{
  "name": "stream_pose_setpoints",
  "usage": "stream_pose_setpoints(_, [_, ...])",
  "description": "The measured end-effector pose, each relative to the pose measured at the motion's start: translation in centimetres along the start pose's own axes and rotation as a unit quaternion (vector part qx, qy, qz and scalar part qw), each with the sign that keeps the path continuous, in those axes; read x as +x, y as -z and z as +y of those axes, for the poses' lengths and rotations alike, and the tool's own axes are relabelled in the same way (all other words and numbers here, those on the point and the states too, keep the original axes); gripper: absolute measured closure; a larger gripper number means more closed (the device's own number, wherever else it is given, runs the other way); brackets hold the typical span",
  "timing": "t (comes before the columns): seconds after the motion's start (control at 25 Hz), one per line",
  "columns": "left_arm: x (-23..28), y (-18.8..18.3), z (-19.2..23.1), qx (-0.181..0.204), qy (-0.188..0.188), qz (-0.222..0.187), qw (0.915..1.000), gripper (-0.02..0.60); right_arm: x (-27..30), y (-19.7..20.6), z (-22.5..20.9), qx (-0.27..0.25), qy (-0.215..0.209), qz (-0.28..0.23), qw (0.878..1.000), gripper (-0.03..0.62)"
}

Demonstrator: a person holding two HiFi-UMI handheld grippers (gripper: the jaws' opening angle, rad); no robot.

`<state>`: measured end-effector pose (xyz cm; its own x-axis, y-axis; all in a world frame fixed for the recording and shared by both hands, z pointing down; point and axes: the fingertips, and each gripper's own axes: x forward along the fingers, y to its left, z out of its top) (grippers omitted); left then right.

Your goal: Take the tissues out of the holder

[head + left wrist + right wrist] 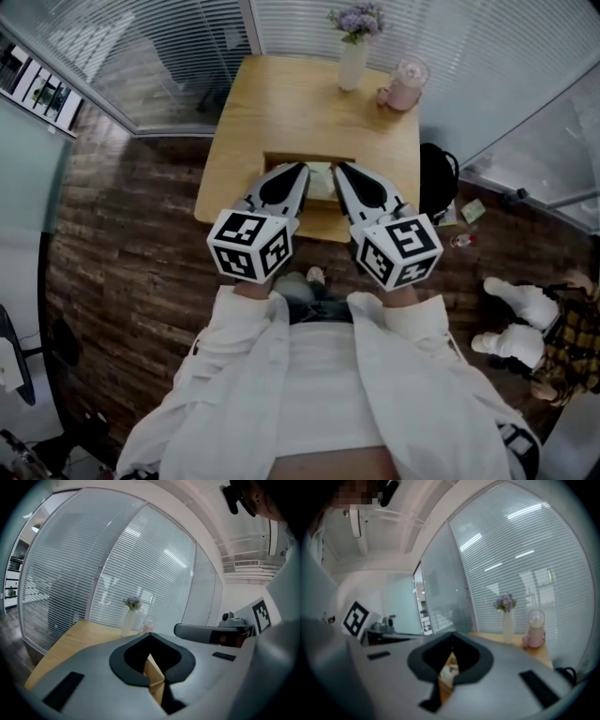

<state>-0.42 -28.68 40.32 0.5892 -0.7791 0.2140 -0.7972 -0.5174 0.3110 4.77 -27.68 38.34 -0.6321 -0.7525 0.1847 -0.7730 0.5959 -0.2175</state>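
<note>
At the centre of the head view, two grippers lie side by side above the near half of one wooden table (281, 103), each carrying one cube faced with black-and-white square markers, the only print that can be made out. The left gripper (301, 172) and the right gripper (339, 170) slant inward from the person's white sleeves (234, 366) at the bottom of the frame, so their tips come near each other, still apart, over one wooden holder (314, 158). Pale tissues (321, 182) lie in that holder and show in the gap between the two grippers. In the left gripper view the jaws meet at their tips with nothing held, and wood shows through the opening behind them. In the right gripper view the jaws are likewise together and empty, with white tissue and wood seen through the opening. At the table's far edge, near the top of the frame, stand one white vase (352, 64) of purple flowers and, to its right, one pink jug (406, 86).
</note>
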Motion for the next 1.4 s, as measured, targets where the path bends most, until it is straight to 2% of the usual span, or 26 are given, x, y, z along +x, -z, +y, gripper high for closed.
stream_pose_setpoints(0.32, [-0.3,-0.1,0.7,0.003,-0.003,0.010,0.9999,0.572,0.4,-0.4,0.9,0.002,-0.015,0.004,1.000,0.582])
stream_pose_setpoints(0.56, [0.1,-0.8,1.1,0.025,0.001,0.021,0.9995,0.573,0.5,-0.9,-0.1,0.011,0.004,0.004,1.000,0.582])
stream_pose_setpoints(0.88, [0.2,-0.2,1.8,0.019,0.014,0.039,0.9990,0.573,0.6,-1.1,0.2,0.010,0.018,0.003,1.000,0.582])
stream_pose_setpoints(1.08, [0.3,0.0,2.7,0.028,0.005,0.049,0.9984,0.572,1.0,-0.8,-0.2,0.022,0.023,0.003,0.999,0.582])
stream_pose_setpoints(1.24, [0.4,0.8,2.8,0.024,0.028,0.071,0.9968,0.572,1.4,-0.4,-0.2,0.026,0.026,0.006,0.999,0.582])
stream_pose_setpoints(1.4, [0.8,1.0,3.6,0.027,0.034,0.083,0.9956,0.572,2.0,0.4,-0.1,0.024,0.028,0.019,0.999,0.582])
